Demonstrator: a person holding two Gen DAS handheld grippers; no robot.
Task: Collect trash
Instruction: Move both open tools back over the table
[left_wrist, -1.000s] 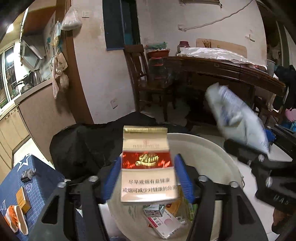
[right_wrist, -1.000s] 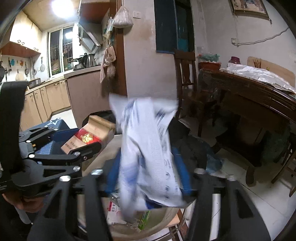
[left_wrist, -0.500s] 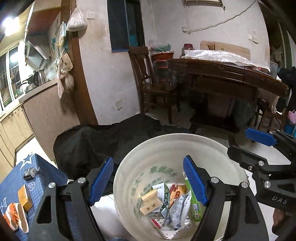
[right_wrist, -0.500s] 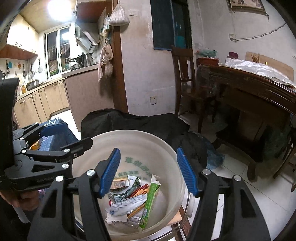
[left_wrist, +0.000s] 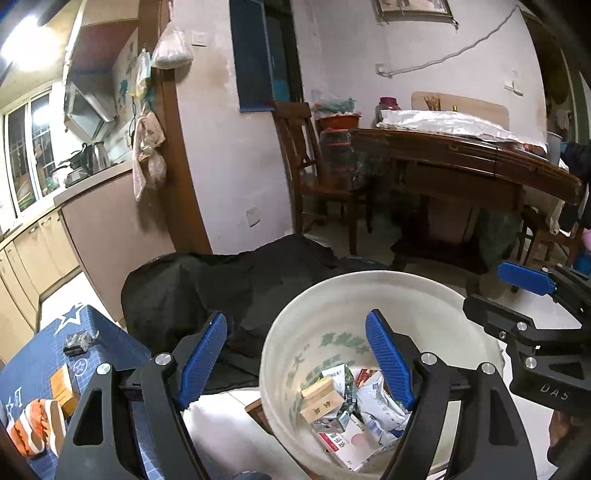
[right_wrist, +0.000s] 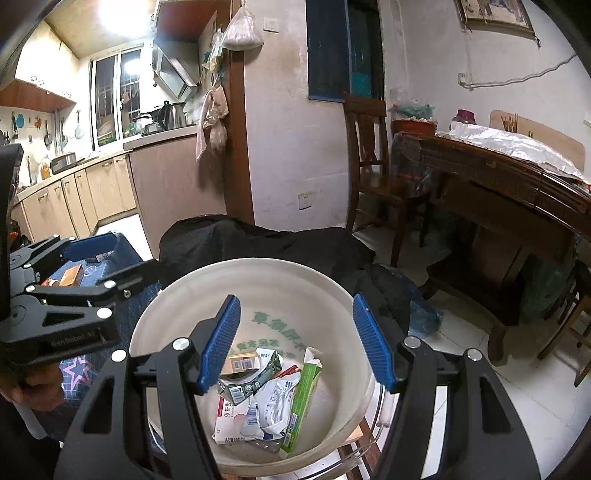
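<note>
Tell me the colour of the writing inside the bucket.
Green, printed on the white bucket wall; clearest in the right wrist view.

right tool — "DAS" | bucket — green print, unreadable

Bucket mouth unobstructed; trash covers bottom.

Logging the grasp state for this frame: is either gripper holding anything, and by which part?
Nothing is held. The left gripper and right gripper both stand open and empty above the white plastic bucket of trash.
</note>
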